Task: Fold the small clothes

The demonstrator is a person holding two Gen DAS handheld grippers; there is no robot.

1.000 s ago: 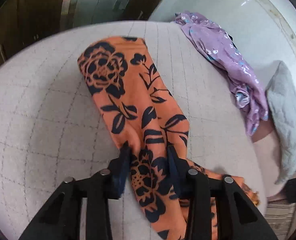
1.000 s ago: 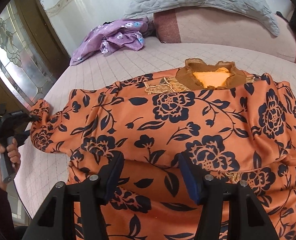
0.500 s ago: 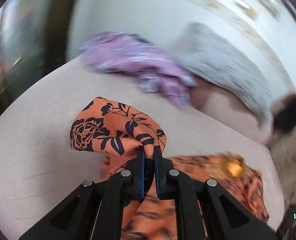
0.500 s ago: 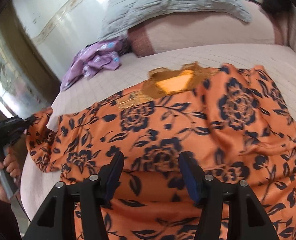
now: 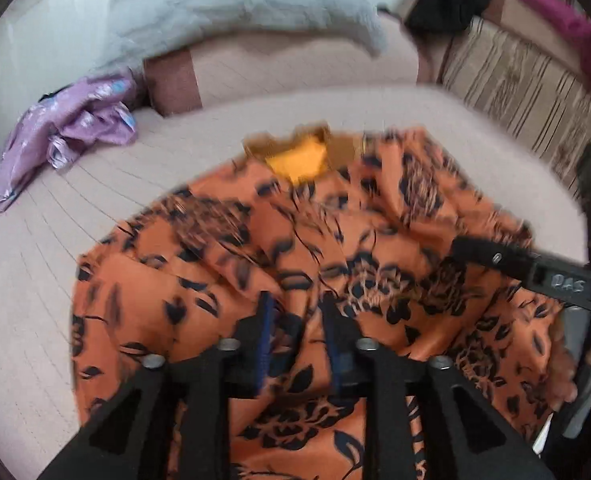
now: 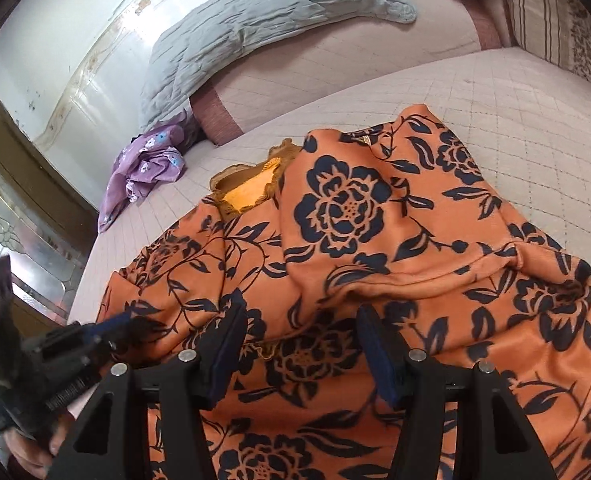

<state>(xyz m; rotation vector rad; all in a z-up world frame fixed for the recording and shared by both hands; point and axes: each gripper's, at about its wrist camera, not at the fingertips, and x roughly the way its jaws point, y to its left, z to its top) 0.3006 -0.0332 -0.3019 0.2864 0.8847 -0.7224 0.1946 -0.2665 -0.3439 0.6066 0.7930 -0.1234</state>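
Observation:
An orange garment with dark blue flowers (image 5: 335, 240) lies on the quilted bed, collar (image 5: 299, 156) toward the pillows. Both sleeves lie folded in over its body. My left gripper (image 5: 297, 312) stands over the folded left sleeve with its jaws partly apart and cloth between the pads; I cannot tell whether it pinches. It shows at the lower left of the right wrist view (image 6: 107, 328). My right gripper (image 6: 301, 320) is open and empty just above the garment (image 6: 375, 264); its arm shows at the right of the left wrist view (image 5: 535, 272).
A crumpled purple garment (image 5: 71, 128) lies at the bed's far left, also in the right wrist view (image 6: 147, 168). A grey pillow (image 6: 255, 16) rests on a pink bolster (image 5: 295, 60). A striped headboard (image 5: 527, 88) is at the right. A glass door (image 6: 15, 216) stands left.
My left gripper shut on the left sleeve, carried it right over the garment's body, and its jaws have now spread. The right gripper stayed open over the garment, now closer and angled left.

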